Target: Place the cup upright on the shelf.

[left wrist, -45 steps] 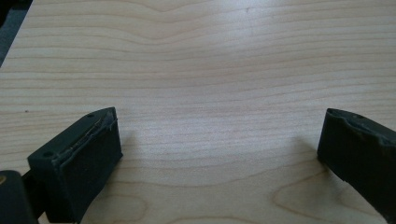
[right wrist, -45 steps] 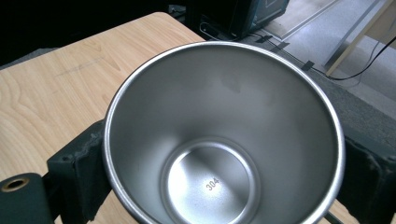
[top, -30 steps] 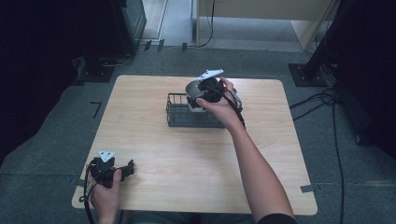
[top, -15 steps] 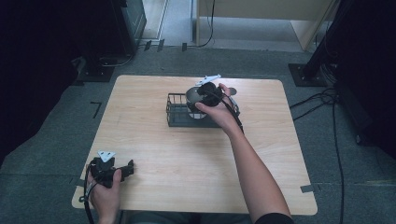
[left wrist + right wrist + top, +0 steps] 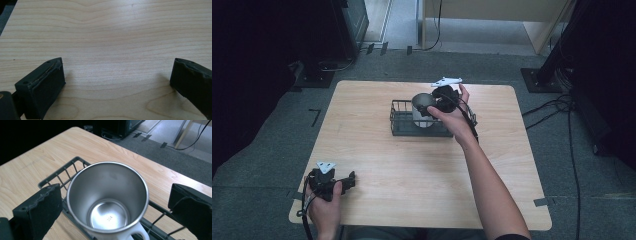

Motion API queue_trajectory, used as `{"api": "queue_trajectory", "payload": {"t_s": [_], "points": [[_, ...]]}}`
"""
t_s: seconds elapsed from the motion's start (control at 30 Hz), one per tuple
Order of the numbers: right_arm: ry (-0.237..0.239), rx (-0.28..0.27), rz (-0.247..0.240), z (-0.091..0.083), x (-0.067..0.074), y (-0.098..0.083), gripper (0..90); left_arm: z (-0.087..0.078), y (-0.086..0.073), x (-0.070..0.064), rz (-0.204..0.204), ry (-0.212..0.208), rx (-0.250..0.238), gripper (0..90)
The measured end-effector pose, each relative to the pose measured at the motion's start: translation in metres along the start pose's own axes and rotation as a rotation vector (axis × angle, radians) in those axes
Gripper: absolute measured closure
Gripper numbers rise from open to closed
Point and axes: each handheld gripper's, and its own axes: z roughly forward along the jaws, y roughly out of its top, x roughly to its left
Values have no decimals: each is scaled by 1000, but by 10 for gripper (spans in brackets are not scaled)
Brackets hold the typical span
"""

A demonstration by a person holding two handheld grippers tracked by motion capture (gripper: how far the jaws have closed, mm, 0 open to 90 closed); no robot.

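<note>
Looking down from the high view, the right gripper (image 5: 432,106) hangs over the wire basket (image 5: 399,122), which sits on the worktop (image 5: 412,170) nearer its far edge than its near one, roughly midway between the left and right edges. A steel mug (image 5: 422,109) stands upright in the basket's right part, directly beneath that gripper. The left gripper (image 5: 346,181) rests by the near left corner, well apart from mug and basket, so the right hand (image 5: 454,120) is clearly the nearer one for whatever comes next.

From the left gripper view, the two black jaws stand wide apart with nothing between them, just bare wood grain of the worktop (image 5: 112,37) under them.

From the right gripper view, the camera looks almost straight down into the mug (image 5: 107,197), whose open mouth faces up and whose long axis runs vertically, in line with the gripper's own approach. The jaws are spread wide, one on either side of the rim, and neither touches the metal; the mug is held by nothing but the basket (image 5: 67,170) under it. A white handle (image 5: 136,232) juts from the mug's lower side toward the bottom of this view, between the jaws and not under either pad. My judgement: since the mug lies straight below and centred, any grasp turns on a vertical descent before the jaws squeeze the wall.
</note>
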Motion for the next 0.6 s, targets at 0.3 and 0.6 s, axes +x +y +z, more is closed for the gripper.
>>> {"api": "queue_trajectory", "payload": {"t_s": [0.3,0.6], "points": [[-13,-30,18,-27,-5,-15,0,0,0,0,1,0,1,0],[-28,-47,49,-49,-11,-40,0,0,0,0,1,0,1,0]]}}
